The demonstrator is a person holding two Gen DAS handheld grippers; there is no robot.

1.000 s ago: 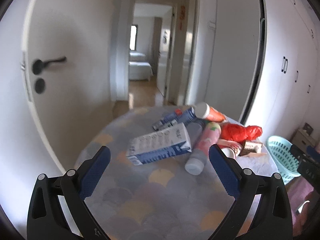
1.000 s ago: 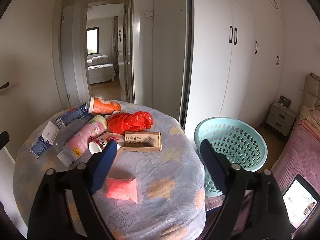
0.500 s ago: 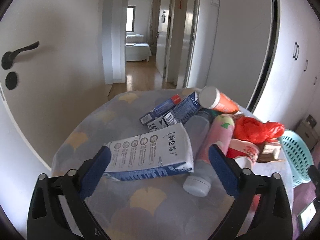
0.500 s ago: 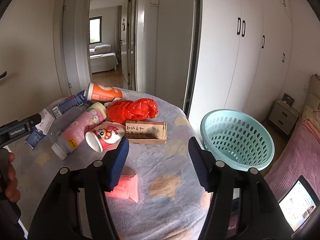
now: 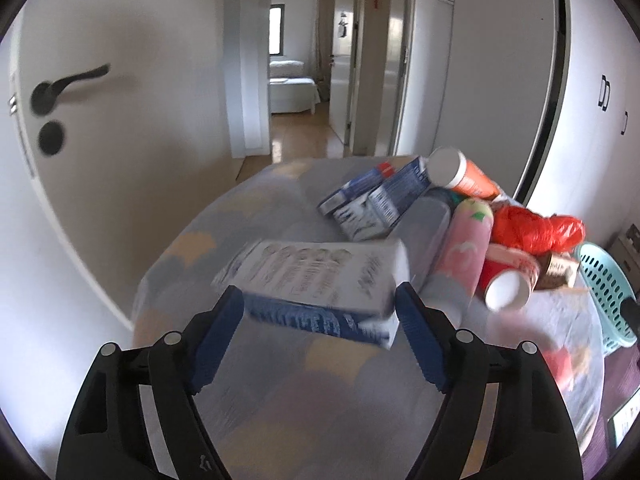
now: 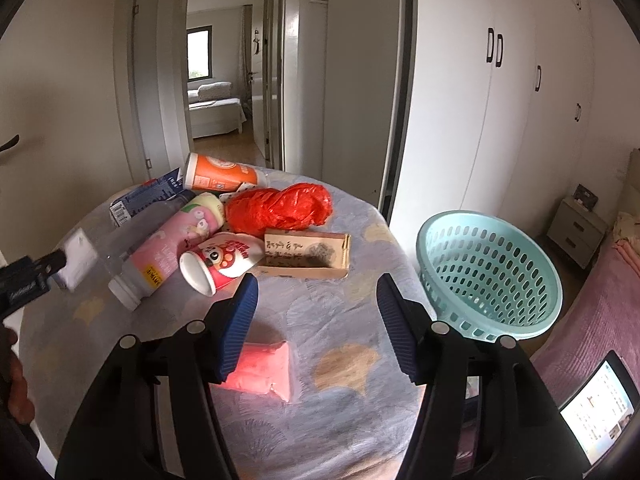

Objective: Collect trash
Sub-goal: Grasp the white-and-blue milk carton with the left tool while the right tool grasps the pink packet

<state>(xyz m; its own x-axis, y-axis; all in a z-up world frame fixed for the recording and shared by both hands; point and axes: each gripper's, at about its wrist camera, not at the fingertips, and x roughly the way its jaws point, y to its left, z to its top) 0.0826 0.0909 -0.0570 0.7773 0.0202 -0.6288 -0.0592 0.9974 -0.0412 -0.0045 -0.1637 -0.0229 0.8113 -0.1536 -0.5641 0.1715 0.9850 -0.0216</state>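
A round table (image 6: pixel 344 412) holds trash. My left gripper (image 5: pixel 318 314) is closed around a white and blue carton (image 5: pixel 320 280); its end (image 6: pixel 78 258) shows in the right wrist view. My right gripper (image 6: pixel 316 320) is open and empty above the table, over a pink packet (image 6: pixel 264 366). Behind lie a red and white cup (image 6: pixel 218 262), a pink bottle (image 6: pixel 172 240), a brown box (image 6: pixel 306 254), a red plastic bag (image 6: pixel 280 210), an orange cup (image 6: pixel 220 172) and blue cartons (image 5: pixel 372 200). A teal basket (image 6: pixel 488 276) stands right of the table.
A white door with a black handle (image 5: pixel 68 84) stands left of the table. White wardrobes (image 6: pixel 532 92) line the right wall. A pink bed (image 6: pixel 600 320) and a phone (image 6: pixel 596 404) are at the right. A hallway opens behind the table.
My left gripper has moved forward to the white and blue carton and closed on its sides. My right gripper has narrowed and come lower over the pink packet.
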